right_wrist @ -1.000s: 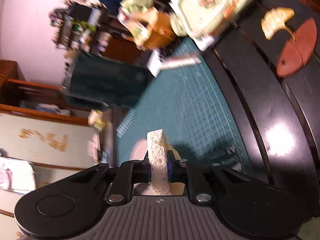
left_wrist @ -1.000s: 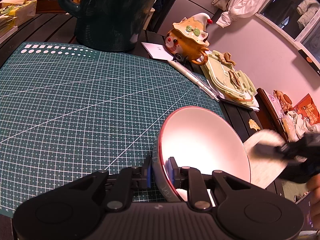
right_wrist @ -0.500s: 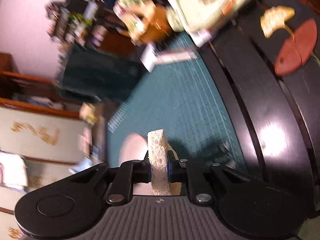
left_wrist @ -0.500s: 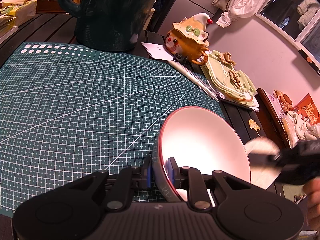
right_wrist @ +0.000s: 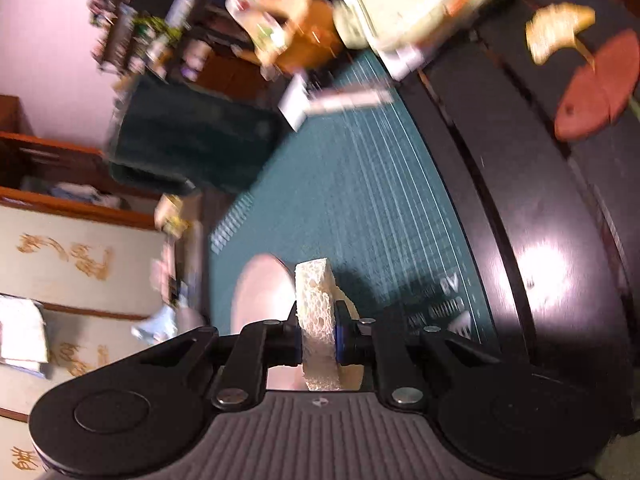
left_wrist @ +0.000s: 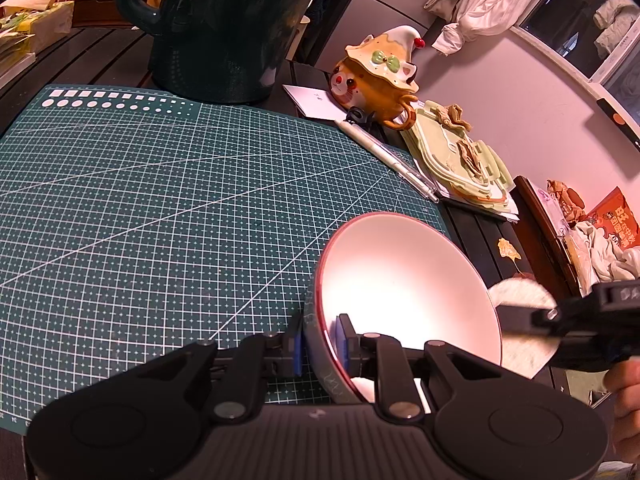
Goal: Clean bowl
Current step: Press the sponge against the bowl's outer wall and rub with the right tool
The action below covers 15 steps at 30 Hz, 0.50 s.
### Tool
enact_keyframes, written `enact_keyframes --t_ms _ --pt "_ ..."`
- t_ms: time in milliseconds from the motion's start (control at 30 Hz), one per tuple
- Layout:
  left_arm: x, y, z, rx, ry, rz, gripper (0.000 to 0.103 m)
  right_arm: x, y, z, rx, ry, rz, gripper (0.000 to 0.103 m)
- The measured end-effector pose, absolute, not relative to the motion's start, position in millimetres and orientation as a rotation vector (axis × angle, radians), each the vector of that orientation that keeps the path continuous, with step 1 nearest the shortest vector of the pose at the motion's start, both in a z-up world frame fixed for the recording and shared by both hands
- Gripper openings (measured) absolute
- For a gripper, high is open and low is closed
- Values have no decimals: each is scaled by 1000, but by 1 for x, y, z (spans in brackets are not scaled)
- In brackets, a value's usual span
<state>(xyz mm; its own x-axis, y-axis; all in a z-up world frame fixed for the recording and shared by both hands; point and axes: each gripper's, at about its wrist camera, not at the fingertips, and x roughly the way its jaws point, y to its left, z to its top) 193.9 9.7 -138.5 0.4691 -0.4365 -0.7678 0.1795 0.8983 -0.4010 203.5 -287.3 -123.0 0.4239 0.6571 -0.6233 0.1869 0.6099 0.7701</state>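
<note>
A white bowl (left_wrist: 404, 284) with a red rim is tilted on its side above the green cutting mat (left_wrist: 160, 220). My left gripper (left_wrist: 320, 344) is shut on the bowl's near rim, one finger inside and one outside. My right gripper (right_wrist: 318, 336) is shut on a pale sponge (right_wrist: 316, 312). In the left wrist view the right gripper (left_wrist: 520, 320) and its sponge (left_wrist: 520, 292) sit just past the bowl's right rim. In the blurred right wrist view the bowl (right_wrist: 260, 292) shows just left of the sponge.
A large dark green jug (left_wrist: 224, 28) stands at the mat's far edge. A cat-shaped mug (left_wrist: 376, 76), a pen (left_wrist: 388, 156), a stack of green cards (left_wrist: 460, 160) and snack packets (left_wrist: 612, 216) lie on the dark table (left_wrist: 480, 232) to the right.
The right gripper with the sponge has moved in closer to the bowl's right rim. The left gripper and bowl have stayed still.
</note>
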Motion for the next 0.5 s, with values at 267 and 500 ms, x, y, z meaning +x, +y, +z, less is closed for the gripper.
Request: enact_keyframes --t_ms 267,500 --pt "195 9 -138 -281 1017 -386 18 196 -306 -100 971 995 390 13" --pt "195 9 -138 -279 1017 -384 17 203 -293 -128 938 1159 343 13"
